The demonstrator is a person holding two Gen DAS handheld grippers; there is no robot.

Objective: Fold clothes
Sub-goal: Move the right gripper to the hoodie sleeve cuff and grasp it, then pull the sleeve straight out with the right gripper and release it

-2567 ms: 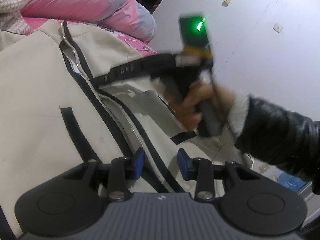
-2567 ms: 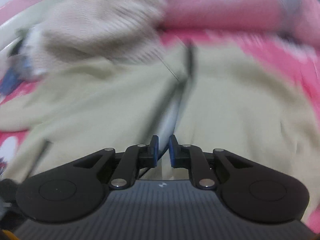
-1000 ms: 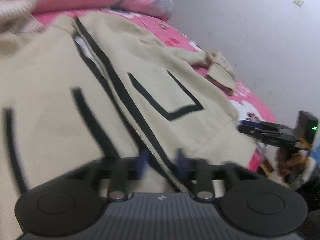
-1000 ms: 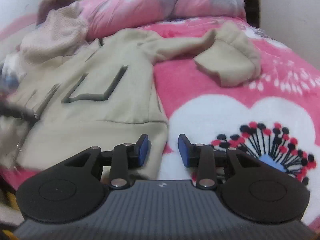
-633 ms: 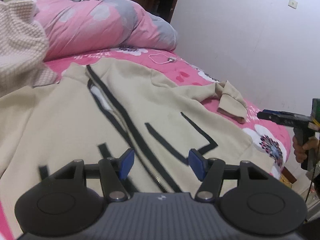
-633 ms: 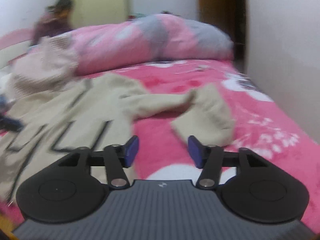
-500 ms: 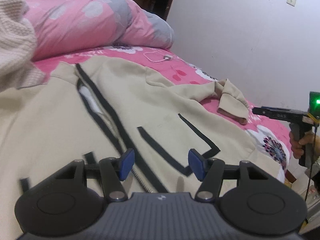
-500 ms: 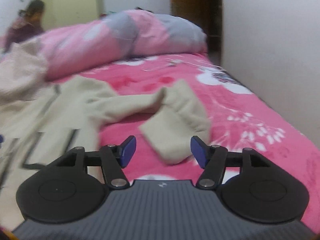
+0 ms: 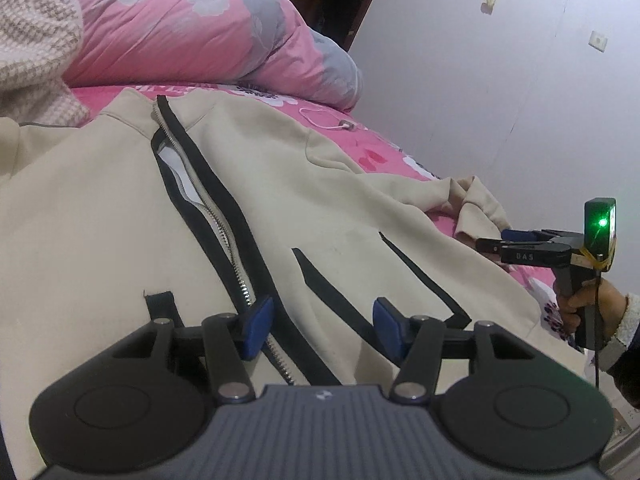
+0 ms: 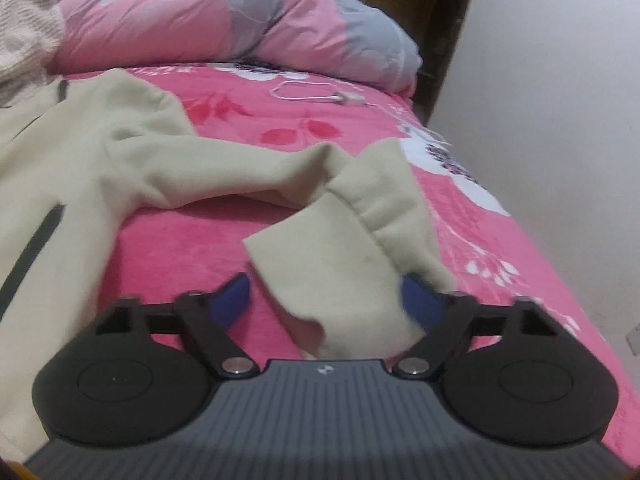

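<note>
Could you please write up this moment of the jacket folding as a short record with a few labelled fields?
garment: beige zip jacket spread front-up on the pink bedspread
sleeve: lies out to the side, cuff doubled back
left gripper: open, over the zipper near the hem
right gripper: jaws just opened, cuff between them, not clamped
also on bed: pink quilt, white cable

Even, cool indoor light is filling both views; I am seeing no hard shadows, only a soft one under the sleeve cuff (image 10: pixel 352 264). Fisheye bending is curving the wall (image 9: pixel 500 80) and darkening the corners. My right-wrist view is smearing with motion blur. A green LED (image 9: pixel 601 222) is glaring on my right gripper (image 9: pixel 494 242).
</note>
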